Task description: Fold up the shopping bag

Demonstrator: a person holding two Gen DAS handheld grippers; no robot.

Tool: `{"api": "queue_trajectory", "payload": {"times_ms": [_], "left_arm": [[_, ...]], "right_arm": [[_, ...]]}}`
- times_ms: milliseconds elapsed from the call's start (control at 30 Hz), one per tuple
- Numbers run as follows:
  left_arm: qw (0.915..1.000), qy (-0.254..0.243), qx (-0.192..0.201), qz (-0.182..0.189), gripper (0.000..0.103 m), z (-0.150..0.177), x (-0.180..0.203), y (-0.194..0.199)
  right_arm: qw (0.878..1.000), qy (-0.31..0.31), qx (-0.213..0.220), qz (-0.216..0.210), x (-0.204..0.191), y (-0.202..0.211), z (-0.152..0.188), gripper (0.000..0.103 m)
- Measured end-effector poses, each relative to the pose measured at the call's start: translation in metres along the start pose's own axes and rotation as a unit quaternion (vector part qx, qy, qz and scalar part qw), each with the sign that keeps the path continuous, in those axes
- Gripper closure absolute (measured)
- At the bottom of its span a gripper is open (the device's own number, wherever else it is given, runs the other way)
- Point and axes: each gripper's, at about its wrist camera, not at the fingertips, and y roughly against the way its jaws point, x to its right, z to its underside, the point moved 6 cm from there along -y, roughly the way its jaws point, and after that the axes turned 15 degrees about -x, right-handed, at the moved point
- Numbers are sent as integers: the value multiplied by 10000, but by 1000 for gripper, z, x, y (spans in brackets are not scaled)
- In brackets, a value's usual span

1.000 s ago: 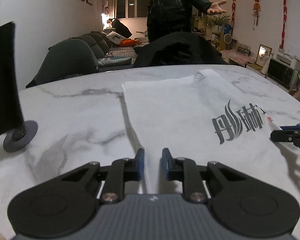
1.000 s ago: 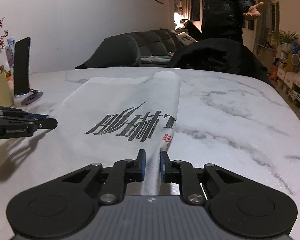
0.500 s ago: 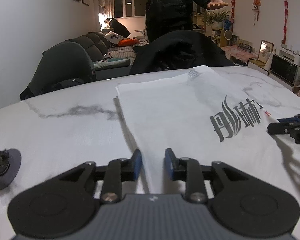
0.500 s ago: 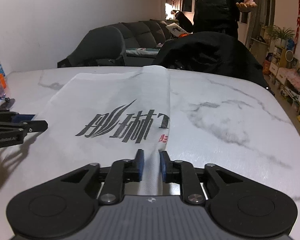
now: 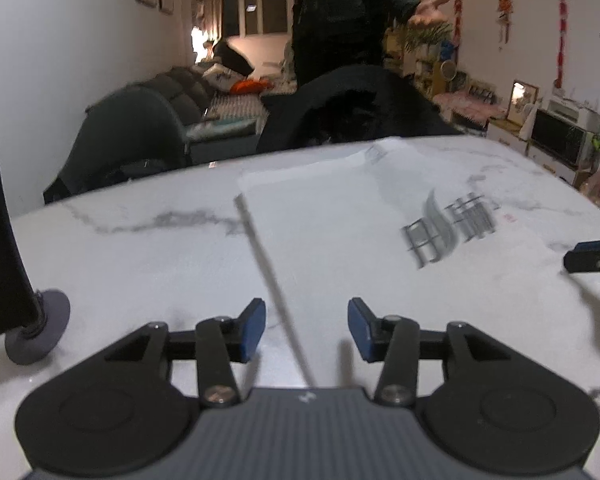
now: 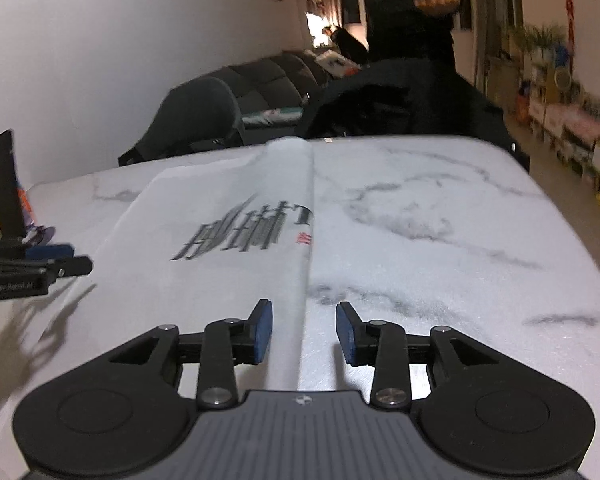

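On the marble table (image 5: 140, 248) the white shopping bag (image 5: 340, 216) lies flat. Left gripper (image 5: 306, 330) straddles the bag's left edge, right gripper (image 6: 303, 332) its right edge, both now spread wide, holding nothing; half a second ago both pinched those edges. Release suggests one fold finished, next grasp pending.

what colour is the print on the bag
Dark grey lettering on the flat white fabric shopping bag; right wrist view.
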Motion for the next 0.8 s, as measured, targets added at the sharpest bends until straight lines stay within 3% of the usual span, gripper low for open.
{"api": "queue_trajectory", "payload": {"times_ms": [167,300,500,800], "left_arm": [[9961,-714,216,461,61,13,48,26],[9908,-1203,130,606,61,30,75,28],[9884,-1356,-101,677,60,55,84,18],[9907,-1123,-39,771,55,69,74,22]], "right_arm": [[9982,524,286,72,-35,21,10,68],[9964,821,182,-101,-58,17,27,68],[9960,891,-68,-29,-64,0,52,68],[9953,953,145,79,-58,5,65,69]]}}
